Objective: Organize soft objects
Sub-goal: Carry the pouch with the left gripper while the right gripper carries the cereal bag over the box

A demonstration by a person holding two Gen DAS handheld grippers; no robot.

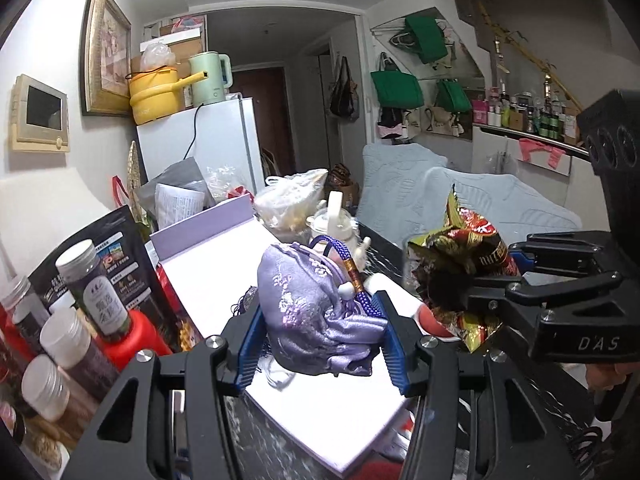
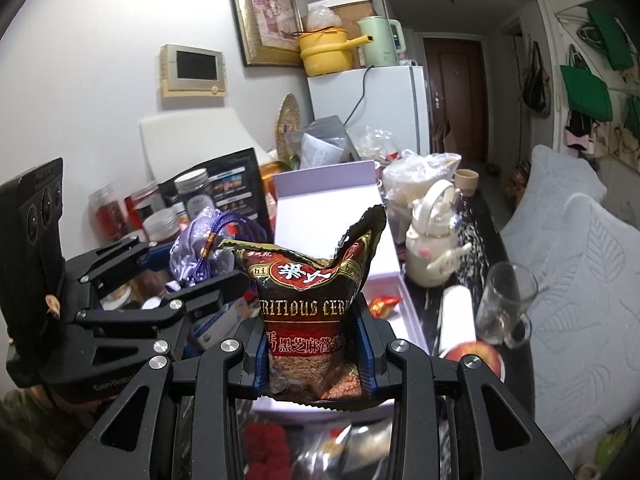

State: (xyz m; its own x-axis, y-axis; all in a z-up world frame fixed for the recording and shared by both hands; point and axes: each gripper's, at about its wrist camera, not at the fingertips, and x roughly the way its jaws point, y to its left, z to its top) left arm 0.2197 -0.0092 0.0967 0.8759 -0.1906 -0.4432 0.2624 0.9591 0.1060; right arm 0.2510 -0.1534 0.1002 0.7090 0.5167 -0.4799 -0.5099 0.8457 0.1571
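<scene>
Pouch (image 1: 316, 312): lilac, pale floral pattern, blue cord. Packet (image 2: 316, 312): dark red, gold edges, white lettering. Box (image 1: 224, 280): lavender-white. Gripper pads (image 1: 394, 344): blue.

A dark speckled stone desk (image 2: 472, 240) carries a flat lilac box (image 2: 332, 208), white teapot (image 2: 432, 248) and clear glass mug (image 2: 506, 304).
</scene>
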